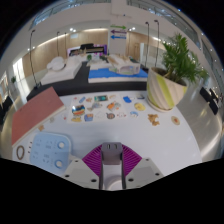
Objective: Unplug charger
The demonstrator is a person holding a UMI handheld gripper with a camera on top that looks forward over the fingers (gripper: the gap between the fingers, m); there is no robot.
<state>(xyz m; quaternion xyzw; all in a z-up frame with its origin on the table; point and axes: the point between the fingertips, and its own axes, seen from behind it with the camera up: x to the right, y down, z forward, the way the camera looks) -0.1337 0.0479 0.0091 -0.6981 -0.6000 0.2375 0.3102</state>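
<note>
We looked out along the gripper (112, 152) over a white tabletop (150, 140). The purple pads (99, 158) sat close together at the bottom of the view. A small grey block (111, 148) sat right between the tips. We could not tell if the jaws were pressing on it, or if it was the charger.

Just ahead, across the tabletop, lay a row of small colored cards (110, 106) and little things. Near the jaws, on one side, lay a white board with round shapes (47, 151). Beyond that board was an orange-red mat (32, 114), and a dark board (45, 97) lay next to it.

On the other side stood a green plant (180, 60) in a yellow-green pot (163, 93). It was well apart from the jaws.

Far beyond the tabletop we saw more white tables, a blue sheet (112, 72) on one of them, and a bright room with ceiling lights.
</note>
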